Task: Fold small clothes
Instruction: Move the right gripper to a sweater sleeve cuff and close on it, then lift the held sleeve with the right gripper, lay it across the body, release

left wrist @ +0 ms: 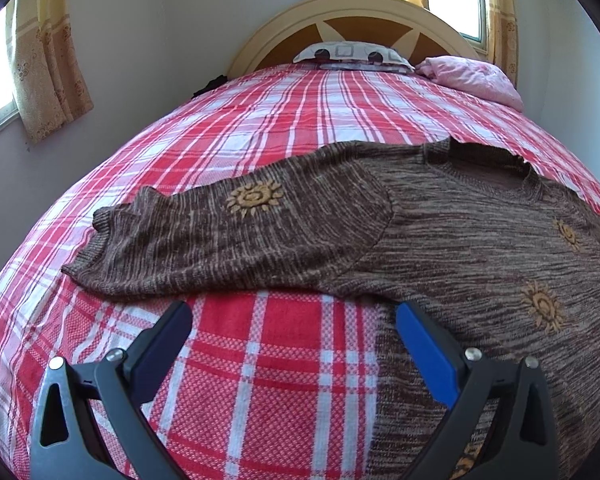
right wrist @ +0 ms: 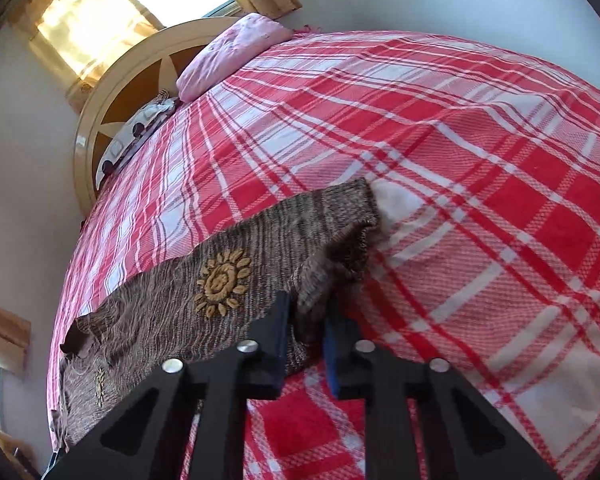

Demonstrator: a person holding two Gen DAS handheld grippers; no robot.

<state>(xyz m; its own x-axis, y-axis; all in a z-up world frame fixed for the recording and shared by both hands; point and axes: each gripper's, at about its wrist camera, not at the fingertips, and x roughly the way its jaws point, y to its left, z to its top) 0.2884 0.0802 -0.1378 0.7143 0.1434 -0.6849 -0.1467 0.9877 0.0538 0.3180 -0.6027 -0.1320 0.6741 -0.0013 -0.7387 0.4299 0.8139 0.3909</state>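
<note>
A brown knitted sweater (left wrist: 460,232) with yellow sun motifs lies flat on the red plaid bedspread (left wrist: 260,128). Its left sleeve (left wrist: 220,236) stretches out to the left. My left gripper (left wrist: 294,312) is open and empty, just in front of that sleeve near the armpit. In the right wrist view the other sleeve (right wrist: 228,276) reaches right, its cuff end bunched up. My right gripper (right wrist: 308,312) is shut on that sleeve near the cuff (right wrist: 340,240).
A patterned pillow (left wrist: 352,56) and a pink folded blanket (left wrist: 472,76) lie at the wooden headboard (left wrist: 360,12). Curtained windows are on both walls. Plaid bedspread (right wrist: 480,184) stretches to the right of the sweater.
</note>
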